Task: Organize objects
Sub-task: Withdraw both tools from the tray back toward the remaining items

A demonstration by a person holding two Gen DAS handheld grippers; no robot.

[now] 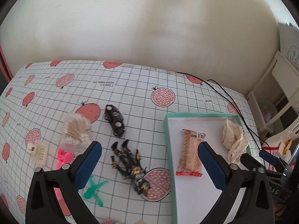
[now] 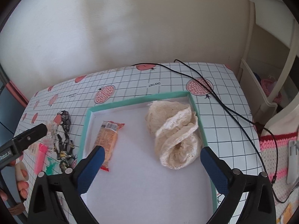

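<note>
Left wrist view: left gripper (image 1: 149, 156) spread wide, empty, above the figure (image 1: 130, 169). Figure lies flat on the tabletop just left of the tray (image 1: 169, 149), long axis diagonal, legs toward the car (image 1: 115, 120). Likely light, rigid, thin limbs fragile; grip across torso.

Right wrist view: right gripper (image 2: 152, 158) spread, empty, over the tray's near half; snack (image 2: 108, 140) and lace (image 2: 175, 136) inside.

Soft daylight, fisheye-warped, dark-vignetted edges
</note>
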